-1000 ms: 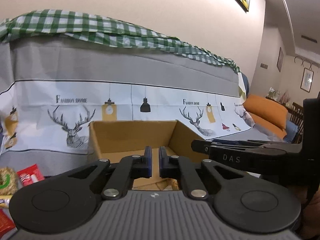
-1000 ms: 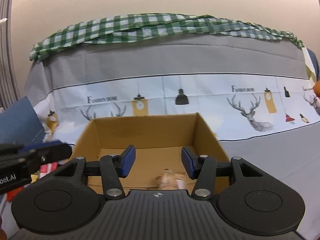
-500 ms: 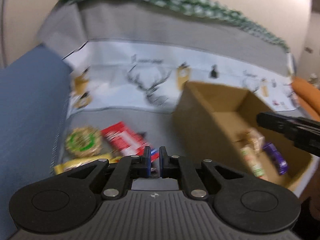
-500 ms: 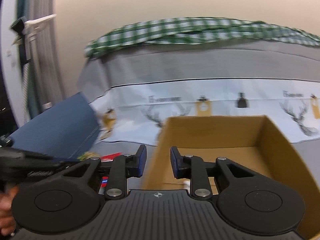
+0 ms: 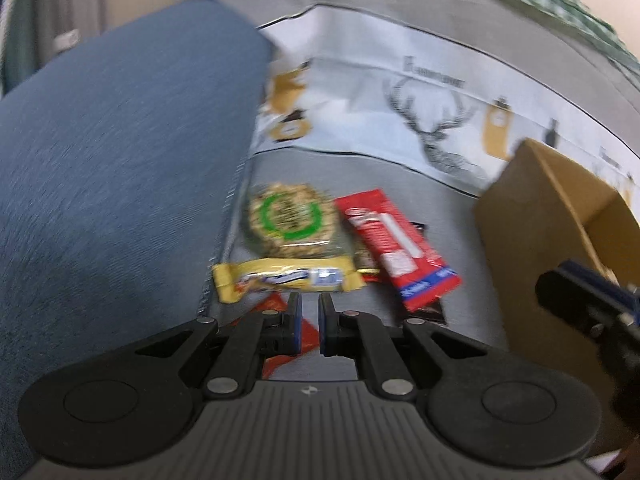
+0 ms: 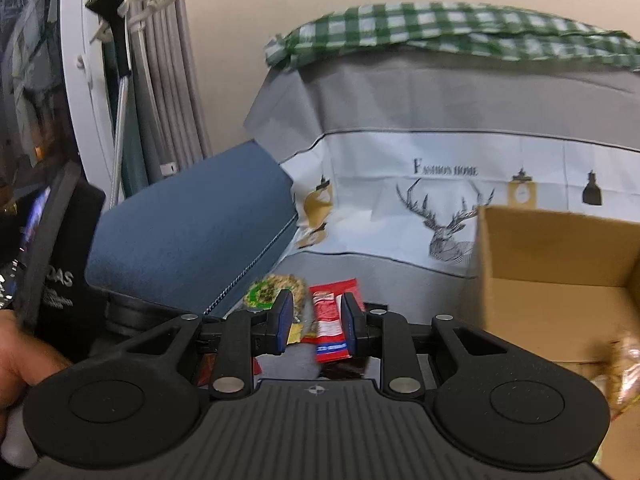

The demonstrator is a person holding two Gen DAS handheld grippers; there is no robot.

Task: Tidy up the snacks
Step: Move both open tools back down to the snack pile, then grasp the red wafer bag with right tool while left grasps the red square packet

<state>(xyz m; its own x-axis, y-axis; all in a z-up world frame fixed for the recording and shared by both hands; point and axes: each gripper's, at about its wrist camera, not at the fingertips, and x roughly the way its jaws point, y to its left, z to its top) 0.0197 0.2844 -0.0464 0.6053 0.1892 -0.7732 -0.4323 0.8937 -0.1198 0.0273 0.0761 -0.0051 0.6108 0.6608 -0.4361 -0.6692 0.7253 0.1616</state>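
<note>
Several snacks lie on the grey sofa seat: a round seeded cracker pack with a green ring (image 5: 289, 216), a yellow bar (image 5: 286, 279), a red wafer packet (image 5: 394, 246) and an orange wrapper (image 5: 276, 306) partly under my left gripper. My left gripper (image 5: 310, 322) hovers just short of the yellow bar, jaws nearly closed and empty. A brown cardboard box (image 5: 556, 216) stands to the right. In the right wrist view my right gripper (image 6: 314, 326) is part open and empty, with the red packet (image 6: 330, 316) and cracker pack (image 6: 270, 290) beyond it and the box (image 6: 560, 248) at right.
A blue sofa cushion (image 5: 120, 152) rises at the left of the snacks. The deer-print cover (image 6: 452, 184) and green checked cloth (image 6: 440, 28) drape the backrest. A wrapped snack (image 6: 624, 364) lies inside the box. Grey curtains (image 6: 168, 80) hang at far left.
Both grippers swung left from the box toward the snack pile. The left tilted down over the snacks. The right jaws narrowed, then opened slightly.
</note>
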